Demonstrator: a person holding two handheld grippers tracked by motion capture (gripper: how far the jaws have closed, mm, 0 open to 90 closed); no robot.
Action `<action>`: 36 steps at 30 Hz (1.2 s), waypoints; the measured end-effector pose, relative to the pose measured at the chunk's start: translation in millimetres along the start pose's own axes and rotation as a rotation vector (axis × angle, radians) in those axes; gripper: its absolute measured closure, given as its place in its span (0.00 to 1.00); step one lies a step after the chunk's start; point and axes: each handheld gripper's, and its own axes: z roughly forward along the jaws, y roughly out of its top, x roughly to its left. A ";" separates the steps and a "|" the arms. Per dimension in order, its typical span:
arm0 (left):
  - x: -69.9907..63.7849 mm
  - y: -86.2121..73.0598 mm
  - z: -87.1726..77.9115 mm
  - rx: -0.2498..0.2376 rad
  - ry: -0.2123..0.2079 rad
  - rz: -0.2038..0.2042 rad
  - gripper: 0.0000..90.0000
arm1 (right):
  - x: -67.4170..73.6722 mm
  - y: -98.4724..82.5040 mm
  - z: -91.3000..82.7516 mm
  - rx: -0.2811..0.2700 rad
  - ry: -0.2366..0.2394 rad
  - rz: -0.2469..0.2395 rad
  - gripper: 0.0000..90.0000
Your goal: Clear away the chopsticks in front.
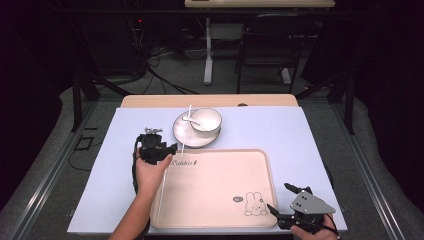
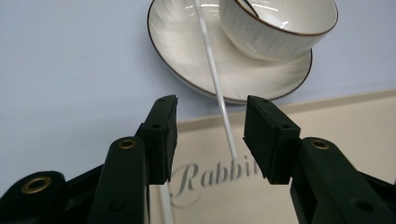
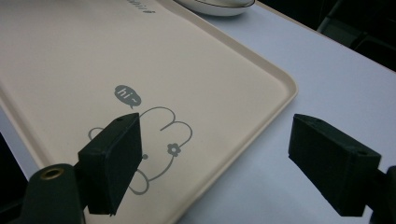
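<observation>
Left gripper view: left tool (image 2: 210,135) open, white stick (image 2: 215,79) loose between its jaws | stick runs lengthwise from plate (image 2: 187,60) onto tray (image 2: 336,140) rim | right tool (image 1: 287,200) open, well apart.

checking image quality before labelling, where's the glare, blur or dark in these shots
High view: room behind the table is near black, table evenly lit. Left gripper view: bright streaks on the bowl rim and plate; the near jaws look soft. Right gripper view: tray sharp, the near jaws slightly blurred, far corner dark.
</observation>
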 end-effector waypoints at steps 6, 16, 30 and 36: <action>6.5 14.2 15.7 -0.008 -0.029 -0.029 0.60 | 0.2 0.0 -0.2 -0.001 0.001 -0.003 0.19; 17.3 25.5 31.0 -0.010 -0.023 -0.064 0.62 | 0.4 -0.2 -0.9 -0.003 -0.002 0.001 0.19; 19.3 42.9 45.2 -0.029 -0.005 -0.032 0.66 | 0.7 -0.7 -2.0 -0.001 -0.004 -0.001 0.19; 15.6 48.4 63.2 -0.005 0.002 -0.046 0.70 | 0.3 -1.0 -2.2 -0.002 -0.005 0.001 0.19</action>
